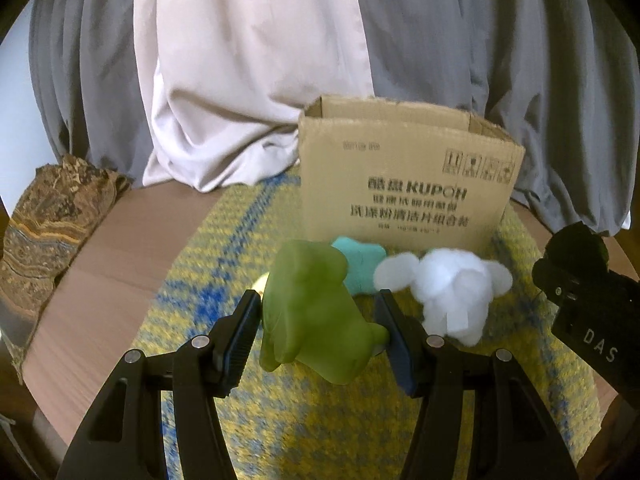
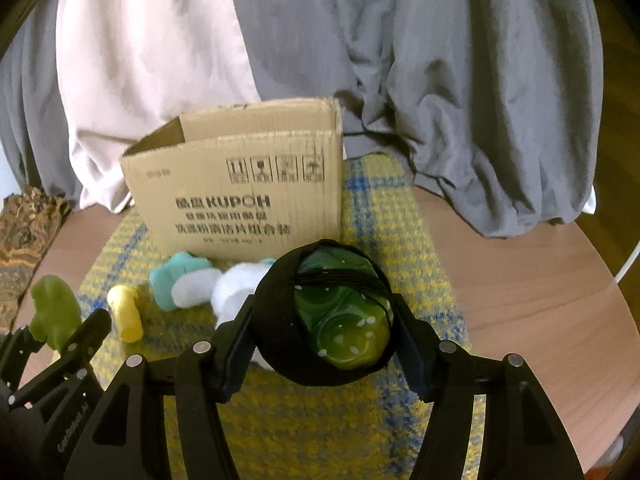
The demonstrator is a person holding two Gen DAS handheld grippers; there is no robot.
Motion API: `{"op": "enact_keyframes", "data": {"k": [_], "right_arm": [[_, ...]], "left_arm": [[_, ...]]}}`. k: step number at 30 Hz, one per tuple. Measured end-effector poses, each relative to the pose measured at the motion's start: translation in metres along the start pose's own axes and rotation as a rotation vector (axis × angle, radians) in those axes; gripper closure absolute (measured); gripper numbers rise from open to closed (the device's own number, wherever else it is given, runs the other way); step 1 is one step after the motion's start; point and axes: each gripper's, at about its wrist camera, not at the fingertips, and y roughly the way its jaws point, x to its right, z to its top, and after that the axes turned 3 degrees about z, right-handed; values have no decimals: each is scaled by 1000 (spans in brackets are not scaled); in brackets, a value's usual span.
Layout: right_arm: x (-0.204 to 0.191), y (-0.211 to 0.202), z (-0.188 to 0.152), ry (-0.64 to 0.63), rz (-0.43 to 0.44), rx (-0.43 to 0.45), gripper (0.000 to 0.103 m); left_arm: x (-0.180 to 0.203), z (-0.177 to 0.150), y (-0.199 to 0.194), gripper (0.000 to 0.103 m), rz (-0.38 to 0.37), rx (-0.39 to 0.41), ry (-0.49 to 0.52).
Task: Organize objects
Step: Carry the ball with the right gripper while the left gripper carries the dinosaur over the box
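My left gripper (image 1: pixel 318 312) is shut on a green toy figure (image 1: pixel 310 308) and holds it above the yellow-blue woven mat (image 1: pixel 224 240). The toy also shows at the left of the right wrist view (image 2: pixel 54 310). My right gripper (image 2: pixel 322 320) is shut on a green glossy toy wrapped in a black band (image 2: pixel 336 316). An open cardboard box (image 1: pixel 408 188) stands upright at the back of the mat (image 2: pixel 240 192). In front of it lie a teal star toy (image 1: pixel 360 262), a white fluffy toy (image 1: pixel 448 288) and a yellow piece (image 2: pixel 126 312).
The mat lies on a round wooden table (image 1: pixel 100 280). Grey and white curtains (image 1: pixel 248 80) hang behind. A patterned brown cloth (image 1: pixel 44 220) lies at the table's left edge. The right gripper's black body (image 1: pixel 584 304) shows at the right of the left wrist view.
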Motion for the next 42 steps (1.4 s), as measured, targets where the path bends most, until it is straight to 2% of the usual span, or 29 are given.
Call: {"op": "enact_keyframes", "data": {"k": [13,26,38,42], "right_arm": [[-7,-19,32,24,-8,73,40],[-14,-35,67,15,-9,153,40],[-14,-24,104,26,9,173,40],[-10,-15,119,38,18,168,40]], "left_arm": [[-9,36,-6,45,11,70,-16],[-5,82,-19,45,10,173,18],[-1,119,1,45,-13,174,27],[1,131,10,48,-12,172,34]]}}
